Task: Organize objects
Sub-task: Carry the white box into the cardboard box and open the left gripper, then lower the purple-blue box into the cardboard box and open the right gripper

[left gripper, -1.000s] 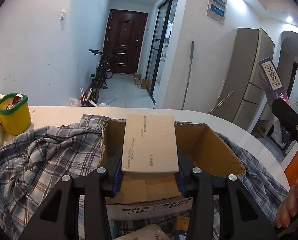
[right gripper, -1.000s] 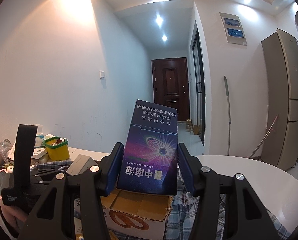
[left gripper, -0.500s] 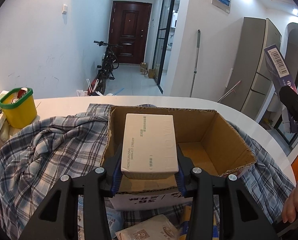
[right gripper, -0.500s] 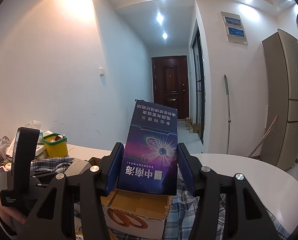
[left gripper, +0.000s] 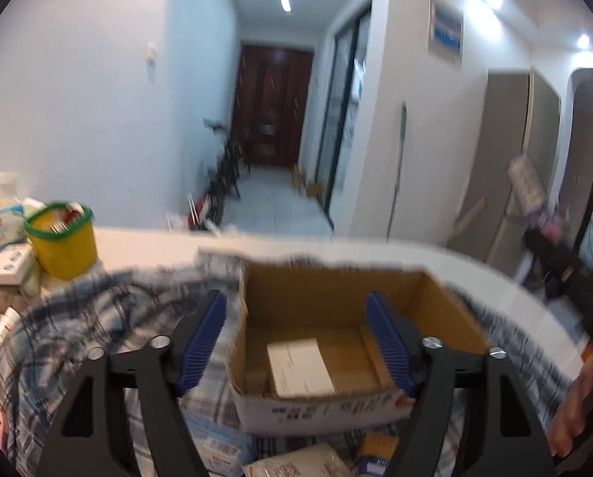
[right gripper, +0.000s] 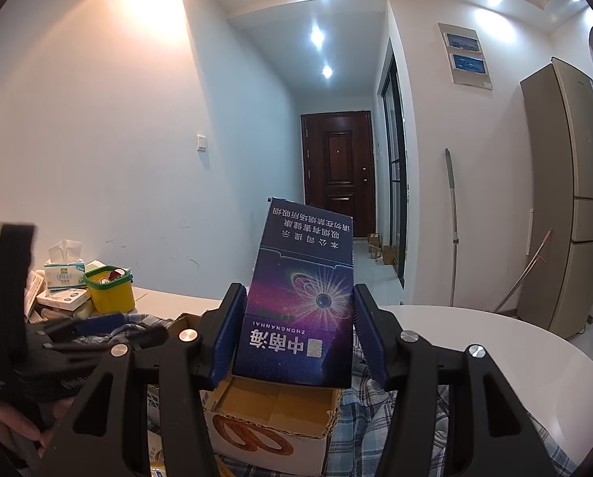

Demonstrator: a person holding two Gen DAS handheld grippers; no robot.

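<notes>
Left gripper (left gripper: 296, 342) stood wide open with nothing between its blue pads (left gripper: 203, 342), poised over the near rim of the open cardboard box (left gripper: 336, 298). Left-wrist view was motion-blurred. The beige carton (left gripper: 298, 365) lay flat on the box floor, toward the near-left side, apart from both pads.

Right gripper (right gripper: 294, 330) was closed on the dark blue-and-purple carton (right gripper: 300, 298), pads pressed against its two long sides. The carton stood nearly upright, tilted slightly, printed face toward the camera with the characters upside down, held above the box (right gripper: 272, 417).

The box sat on a blue plaid cloth (left gripper: 82, 330) spread over a white round table (right gripper: 475, 342). Small packets (left gripper: 296, 461) lay on the cloth just in front of the box. At the table's left end were a yellow tub with a green rim (left gripper: 62, 242), a tissue pack (right gripper: 64, 272) and several flat white boxes (left gripper: 2, 266). A dark door (right gripper: 338, 175) closed the hallway beyond.
</notes>
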